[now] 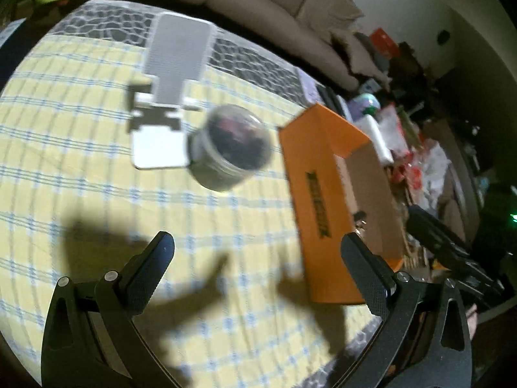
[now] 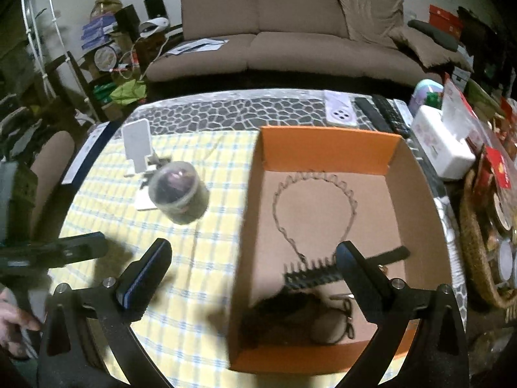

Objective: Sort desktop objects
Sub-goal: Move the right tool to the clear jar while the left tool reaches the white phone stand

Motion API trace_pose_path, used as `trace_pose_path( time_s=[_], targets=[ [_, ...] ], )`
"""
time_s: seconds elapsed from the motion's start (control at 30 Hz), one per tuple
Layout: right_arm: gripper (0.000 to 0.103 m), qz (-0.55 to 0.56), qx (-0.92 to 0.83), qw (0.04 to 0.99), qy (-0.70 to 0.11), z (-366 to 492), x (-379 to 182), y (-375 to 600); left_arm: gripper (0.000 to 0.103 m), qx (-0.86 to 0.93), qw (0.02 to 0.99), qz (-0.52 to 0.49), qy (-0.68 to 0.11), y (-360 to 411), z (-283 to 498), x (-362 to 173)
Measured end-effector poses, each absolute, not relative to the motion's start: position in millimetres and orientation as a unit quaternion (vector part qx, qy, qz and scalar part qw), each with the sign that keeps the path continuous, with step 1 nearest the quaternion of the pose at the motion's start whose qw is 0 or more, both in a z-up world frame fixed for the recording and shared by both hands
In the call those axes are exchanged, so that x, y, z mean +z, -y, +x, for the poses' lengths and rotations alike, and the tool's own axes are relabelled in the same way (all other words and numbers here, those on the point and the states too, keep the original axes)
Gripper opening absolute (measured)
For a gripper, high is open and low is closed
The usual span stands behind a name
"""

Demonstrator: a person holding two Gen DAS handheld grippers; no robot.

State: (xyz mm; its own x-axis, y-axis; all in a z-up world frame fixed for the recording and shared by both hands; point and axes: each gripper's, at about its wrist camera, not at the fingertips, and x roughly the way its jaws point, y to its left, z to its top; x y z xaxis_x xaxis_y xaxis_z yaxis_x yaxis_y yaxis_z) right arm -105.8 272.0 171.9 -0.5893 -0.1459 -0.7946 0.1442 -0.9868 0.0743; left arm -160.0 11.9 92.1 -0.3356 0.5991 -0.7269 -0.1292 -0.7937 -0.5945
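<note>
Centre frame: clear jar [image 2: 179, 194] on checked cloth [image 2: 200, 252], just beside white phone stand [image 2: 139, 148]. Right of frame: orange box [image 2: 326, 148] containing wavy headband [image 2: 315, 207] and black comb [image 2: 311, 276]. Left gripper [image 1: 258, 258] and right gripper [image 2: 253, 262] both spread wide, holding nothing.

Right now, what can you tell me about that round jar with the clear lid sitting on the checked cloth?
The jar is a short, round container with a clear, slightly domed lid; dark contents with a pinkish patch show through, too blurred to identify. Its side looks grey in the left wrist view. It stands on the yellow checked tablecloth, just in front of the white phone stand, left of the orange box. Neither gripper touches it.
</note>
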Motion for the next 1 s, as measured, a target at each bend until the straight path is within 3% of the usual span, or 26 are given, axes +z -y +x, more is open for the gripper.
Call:
trace_pose_path(
  time_s=[0.6,1.0],
  targets=[
    [0.103,0.430,-0.894,0.130,0.004,-154,152,-192,0.103,0.818,0.182,-0.493,0.232,59,-222,82],
    [0.103,0.418,-0.898,0.128,-0.050,-176,116,-148,0.103,0.837,0.226,-0.464,0.183,39,-285,81]
  ],
)
